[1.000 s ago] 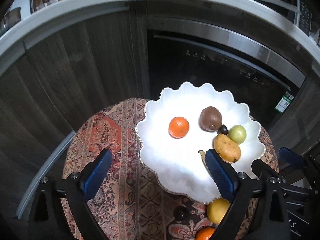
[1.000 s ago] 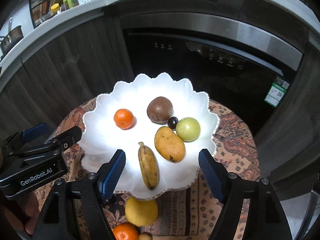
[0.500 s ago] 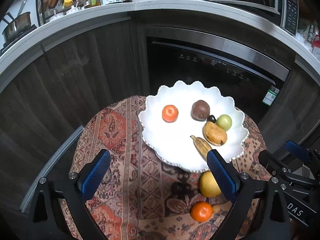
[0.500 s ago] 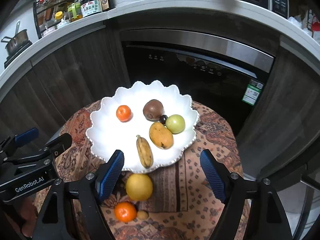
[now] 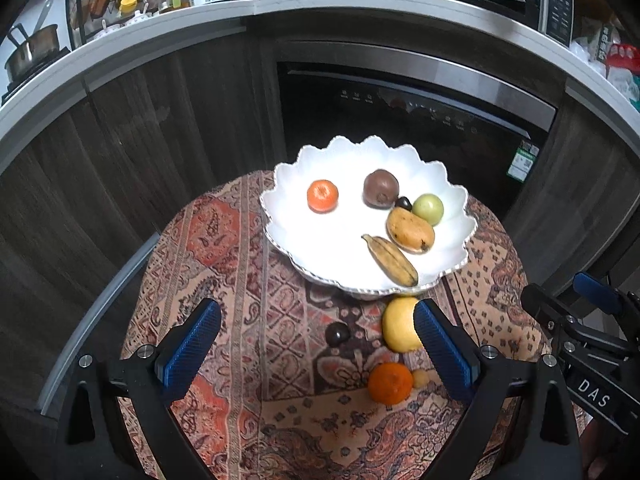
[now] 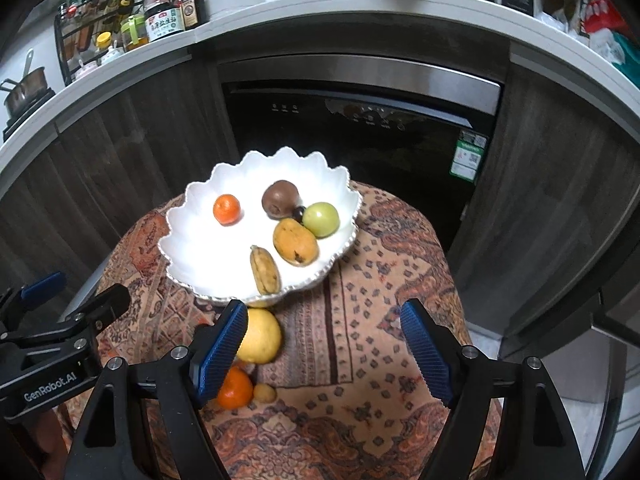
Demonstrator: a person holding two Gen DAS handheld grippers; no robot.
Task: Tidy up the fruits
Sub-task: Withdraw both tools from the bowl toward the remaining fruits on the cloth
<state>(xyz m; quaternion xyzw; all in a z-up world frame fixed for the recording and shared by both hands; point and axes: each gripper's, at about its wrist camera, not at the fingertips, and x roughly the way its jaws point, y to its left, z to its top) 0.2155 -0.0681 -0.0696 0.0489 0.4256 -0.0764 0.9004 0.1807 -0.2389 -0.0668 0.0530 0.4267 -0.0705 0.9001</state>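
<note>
A white scalloped bowl [image 5: 288,172] [image 6: 180,216] stands on a round table with a patterned cloth. In it lie a tangerine [image 5: 322,195], a brown round fruit [image 5: 381,189], a green apple [image 5: 428,209], a mango [image 5: 410,230] and a banana [image 5: 392,256]. On the cloth in front of the bowl lie a yellow citrus [image 5: 398,324] [image 6: 260,336], an orange [image 5: 390,383] [image 6: 236,388], a small dark fruit [image 5: 337,334] and a tiny yellow fruit [image 6: 265,393]. My left gripper [image 5: 316,308] and right gripper [image 6: 324,312] hover open above the cloth, holding nothing.
Dark wood cabinets and a black built-in appliance [image 5: 420,120] stand close behind the table. A grey countertop [image 6: 360,0] above carries bottles and a pot. The cloth [image 6: 380,280] to the right of the bowl is bare.
Both grippers have drawn back from the bowl, which looks smaller now. The loose fruits on the cloth have come fully into view. Both pairs of jaws stay open.
</note>
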